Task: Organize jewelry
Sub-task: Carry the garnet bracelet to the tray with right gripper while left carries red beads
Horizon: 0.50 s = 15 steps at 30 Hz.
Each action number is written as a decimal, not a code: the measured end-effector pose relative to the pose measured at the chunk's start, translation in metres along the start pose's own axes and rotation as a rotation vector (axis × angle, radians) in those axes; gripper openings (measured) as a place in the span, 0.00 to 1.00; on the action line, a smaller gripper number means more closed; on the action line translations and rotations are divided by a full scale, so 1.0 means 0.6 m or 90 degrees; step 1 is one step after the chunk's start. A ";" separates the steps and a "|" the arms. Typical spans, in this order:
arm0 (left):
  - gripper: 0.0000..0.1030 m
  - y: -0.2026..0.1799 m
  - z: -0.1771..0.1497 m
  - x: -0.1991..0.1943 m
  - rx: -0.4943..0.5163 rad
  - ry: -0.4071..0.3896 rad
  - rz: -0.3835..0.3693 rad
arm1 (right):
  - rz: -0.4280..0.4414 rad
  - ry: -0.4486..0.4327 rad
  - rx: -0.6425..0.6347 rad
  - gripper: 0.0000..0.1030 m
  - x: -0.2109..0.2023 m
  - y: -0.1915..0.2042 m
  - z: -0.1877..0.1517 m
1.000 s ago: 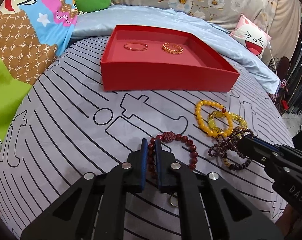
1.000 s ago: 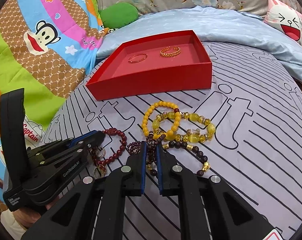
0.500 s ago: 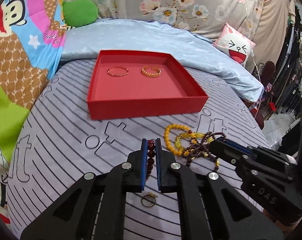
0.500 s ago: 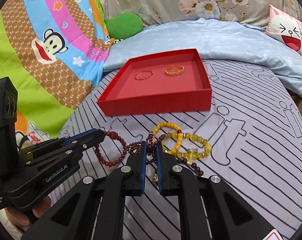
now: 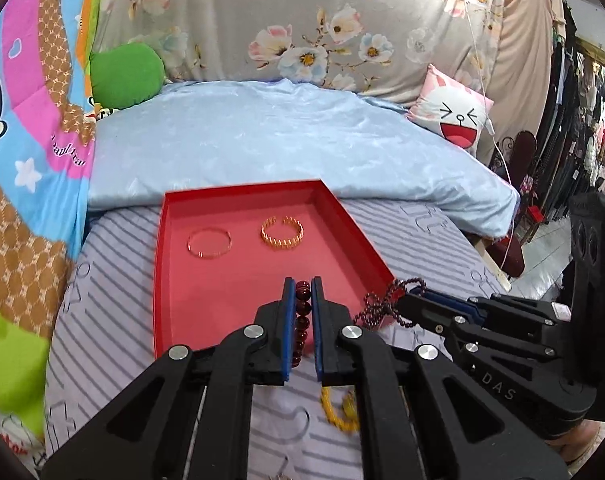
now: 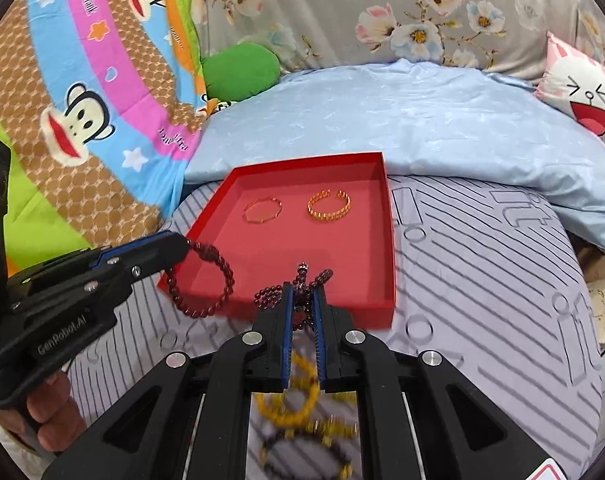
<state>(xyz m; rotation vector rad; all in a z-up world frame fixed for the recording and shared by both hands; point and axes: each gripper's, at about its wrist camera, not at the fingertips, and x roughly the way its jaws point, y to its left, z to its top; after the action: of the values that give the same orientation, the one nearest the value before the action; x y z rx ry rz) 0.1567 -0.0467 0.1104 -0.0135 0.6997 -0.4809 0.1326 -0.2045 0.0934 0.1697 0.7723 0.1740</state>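
A red tray point(image 5: 164, 280) point(image 6: 382, 308) lies on the striped bed with a thin gold bangle point(image 5: 208, 242) point(image 6: 263, 210) and a gold chain bangle point(image 5: 282, 232) point(image 6: 328, 205) inside. My left gripper point(image 5: 302, 285) point(image 6: 184, 246) is shut on a dark red bead bracelet point(image 5: 302, 316) point(image 6: 206, 284), which hangs over the tray's near left corner. My right gripper point(image 6: 303, 291) point(image 5: 402, 298) is shut on a dark purple bead bracelet point(image 6: 298, 296) point(image 5: 382, 306), held above the tray's near edge.
Yellow bead bracelets point(image 6: 290, 404) point(image 5: 338, 412) and a dark one with gold beads point(image 6: 302, 452) lie on the striped sheet below the grippers. A small ring point(image 5: 280, 476) lies near the bottom. A blue quilt point(image 5: 282, 140), green cushion point(image 5: 126, 76) and cartoon pillow point(image 5: 458, 120) lie behind the tray.
Both grippers have lifted their bracelets off the sheet and moved forward to the tray's near edge. The yellow bracelets stayed behind on the bed.
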 end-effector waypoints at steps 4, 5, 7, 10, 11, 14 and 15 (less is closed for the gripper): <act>0.07 0.032 0.038 0.044 -0.022 -0.001 -0.016 | 0.004 0.004 0.008 0.09 0.047 -0.007 0.046; 0.07 0.039 0.045 0.054 -0.027 -0.001 -0.016 | 0.005 0.006 0.008 0.09 0.059 -0.006 0.055; 0.07 0.055 0.059 0.078 -0.037 0.001 -0.018 | 0.007 0.010 0.010 0.09 0.087 -0.004 0.077; 0.07 0.083 0.063 0.113 -0.056 0.015 -0.018 | 0.018 0.023 0.014 0.09 0.123 0.000 0.093; 0.07 0.093 0.062 0.126 -0.064 0.021 -0.019 | 0.022 0.031 0.015 0.09 0.136 0.001 0.096; 0.07 0.117 0.048 0.161 -0.082 0.049 -0.028 | 0.022 0.059 0.016 0.09 0.178 -0.003 0.094; 0.07 0.124 0.041 0.175 -0.083 0.063 -0.022 | 0.019 0.073 0.017 0.09 0.193 -0.007 0.091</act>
<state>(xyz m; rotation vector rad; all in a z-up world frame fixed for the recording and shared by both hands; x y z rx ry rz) 0.2728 -0.0289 0.0521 -0.1256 0.8280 -0.4709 0.2529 -0.1885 0.0526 0.1987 0.8863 0.2034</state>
